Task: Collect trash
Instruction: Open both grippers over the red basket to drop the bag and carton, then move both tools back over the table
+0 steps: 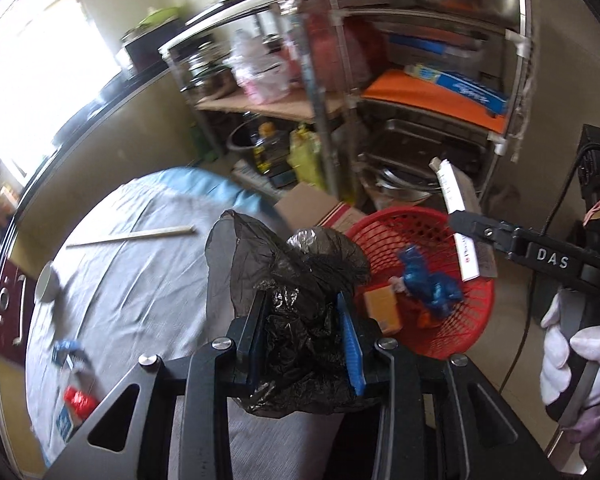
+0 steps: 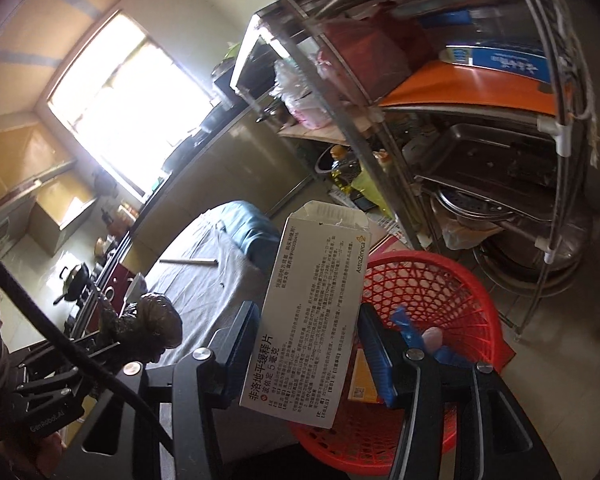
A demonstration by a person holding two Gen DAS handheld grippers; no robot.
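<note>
My left gripper [image 1: 304,320] is shut on a crumpled black plastic bag [image 1: 296,276] and holds it at the table's edge, just left of a red mesh basket [image 1: 472,320]. The basket holds a blue wrapper [image 1: 428,284] and an orange carton [image 1: 382,306]. My right gripper [image 2: 312,328] is shut on a white medicine box [image 2: 312,304] and holds it over the basket's [image 2: 432,280] near-left rim. In the left wrist view the box [image 1: 458,216] stands up from the right gripper's fingers [image 1: 476,228] above the basket. The bag also shows in the right wrist view [image 2: 148,320].
A grey cloth covers the table [image 1: 140,280], with a wooden stick [image 1: 132,236], a white cup [image 1: 48,284] and small red and blue packets [image 1: 76,400] on it. A metal shelf rack [image 1: 420,120] with pans and boxes stands behind the basket. A cardboard box [image 1: 320,208] lies on the floor.
</note>
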